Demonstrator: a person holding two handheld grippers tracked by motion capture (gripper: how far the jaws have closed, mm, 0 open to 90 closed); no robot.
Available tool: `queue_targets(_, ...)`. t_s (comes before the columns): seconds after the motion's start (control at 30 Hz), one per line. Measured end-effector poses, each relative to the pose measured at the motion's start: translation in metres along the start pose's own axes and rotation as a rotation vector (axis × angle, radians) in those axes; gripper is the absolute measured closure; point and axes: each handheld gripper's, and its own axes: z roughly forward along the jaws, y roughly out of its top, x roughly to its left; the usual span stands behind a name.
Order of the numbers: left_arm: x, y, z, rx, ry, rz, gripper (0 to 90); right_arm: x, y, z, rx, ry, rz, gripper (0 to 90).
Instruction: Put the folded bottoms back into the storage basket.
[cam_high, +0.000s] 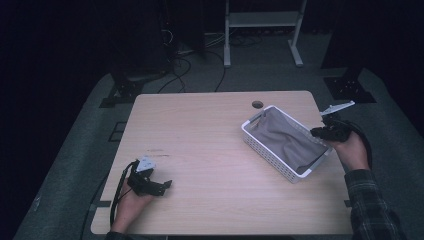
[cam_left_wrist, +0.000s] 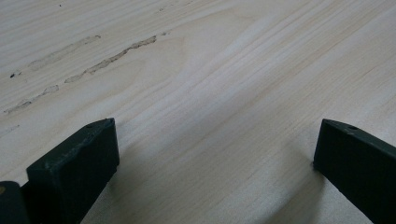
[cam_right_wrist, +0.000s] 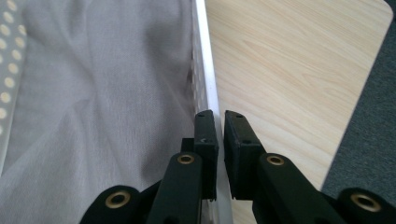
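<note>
Over on the left, the left hand-held gripper (cam_high: 162, 185) rests low on the table (cam_high: 210, 150), near the front left corner, with the person's left hand (cam_high: 131, 202) wrapped around its body. In the left gripper view its two black jaws stand wide apart, nothing between them but bare wood grain and a few pale scuff marks (cam_left_wrist: 93, 58) farther out. The cable runs back along the forearm toward the table edge.

Moving across the middle, plain light wood, with a small round hole (cam_high: 257, 104) near the far edge.

Now the right side: a white perforated basket (cam_high: 270, 152) sits at an angle on the table, and a grey cloth (cam_high: 287, 137) lies inside it, rumpled, covering most of the bottom. The right hand-held gripper (cam_high: 314, 133) is at the basket's right rim, held by the person's right hand (cam_high: 352, 152), plaid sleeve (cam_high: 372, 205) below. In the right gripper view (cam_right_wrist: 220, 114) the jaws are pinched almost together, one on each side of the basket's thin white wall (cam_right_wrist: 205, 70): one jaw inside over the cloth, the other outside over the table. They clamp the rim, with the cloth lying right against the inner side.
</note>
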Motion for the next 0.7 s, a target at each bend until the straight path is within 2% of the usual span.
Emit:
queue_targets(0.2,0.0,0.0,0.0,0.0,0.0,0.0,0.0,0.014,0.0,0.002,-0.025,0.041,0.036,84.2)
queue_targets(0.4,0.0,0.0,0.0,0.004,-0.001,0.0,0.0,0.03,0.002,0.004,-0.035,0.048,0.036,84.0)
queue_targets(0.7,0.0,0.0,0.0,0.003,-0.001,0.0,0.0,0.061,0.013,0.009,-0.03,0.055,-0.019,83.7)
